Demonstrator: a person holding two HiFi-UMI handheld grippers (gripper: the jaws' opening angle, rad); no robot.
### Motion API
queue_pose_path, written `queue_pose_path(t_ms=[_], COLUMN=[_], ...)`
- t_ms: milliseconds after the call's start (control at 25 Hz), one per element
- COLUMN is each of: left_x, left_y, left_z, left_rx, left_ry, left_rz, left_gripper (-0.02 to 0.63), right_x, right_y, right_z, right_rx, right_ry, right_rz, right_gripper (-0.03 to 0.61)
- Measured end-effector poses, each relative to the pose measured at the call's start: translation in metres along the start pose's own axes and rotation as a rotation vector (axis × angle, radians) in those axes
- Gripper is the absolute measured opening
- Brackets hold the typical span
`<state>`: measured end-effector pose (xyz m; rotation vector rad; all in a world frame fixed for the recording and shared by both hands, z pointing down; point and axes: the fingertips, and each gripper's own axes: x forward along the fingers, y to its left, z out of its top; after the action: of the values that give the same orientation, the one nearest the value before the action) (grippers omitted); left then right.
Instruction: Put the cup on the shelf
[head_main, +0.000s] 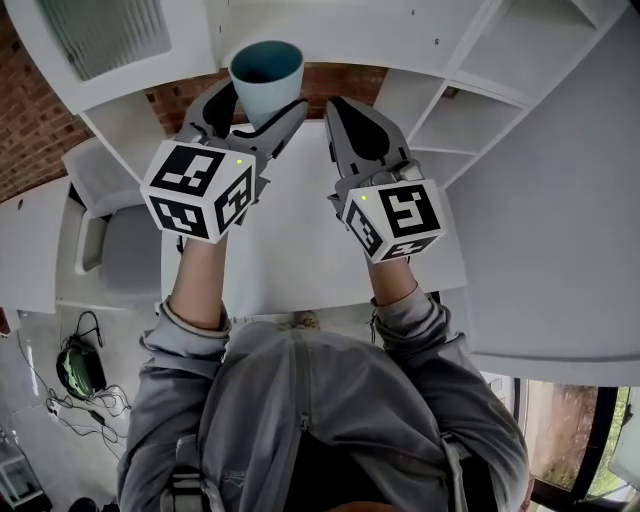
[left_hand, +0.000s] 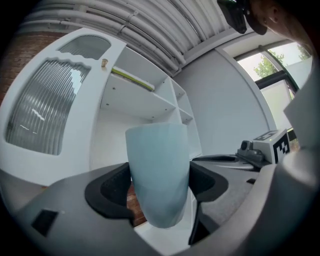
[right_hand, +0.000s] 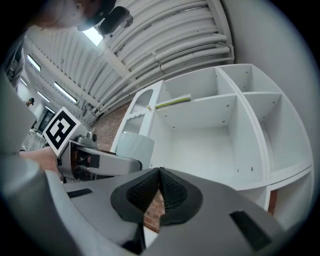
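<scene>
free: lower shelf bay open-fronted, straight ahead | blockers: upright divider at right, shelf board above

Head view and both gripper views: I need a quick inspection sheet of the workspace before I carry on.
Surface: white table, bare where it shows.
Job's things: light blue cup, upright, lifted off the table in front of the white shelf, not yet on it.
Clutter: one thin yellow-green strip on an upper shelf board; the other compartments in view are empty.
Grippers: left gripper closed on the cup's sides; right gripper jaws together, holding nothing.
Cables: dark cables on the floor at the person's left, away from the table.
Surroundings: brick wall behind the shelf; grey chair beside the table.
</scene>
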<state>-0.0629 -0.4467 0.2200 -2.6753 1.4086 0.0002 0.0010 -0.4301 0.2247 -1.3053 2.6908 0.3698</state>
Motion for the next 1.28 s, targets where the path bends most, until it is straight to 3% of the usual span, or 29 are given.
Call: queue_pose_path(t_ms=[560,1280], left_x=[0.050,0.089], left_y=[0.026,0.077], left_z=[0.031,0.032], left_rx=[0.053,0.038], left_ry=[-0.004,0.021], left_rz=[0.092,0.231], left_gripper=[0.351,0.351], right_x=[0.045,0.091], right_y=[-0.036,-0.053], right_z=[0.032,0.024], right_rx=[-0.074,-0.095], right_ry=[-0.032,-0.016], right_rz=[0.067,0.133], right_gripper=[0.026,0.026])
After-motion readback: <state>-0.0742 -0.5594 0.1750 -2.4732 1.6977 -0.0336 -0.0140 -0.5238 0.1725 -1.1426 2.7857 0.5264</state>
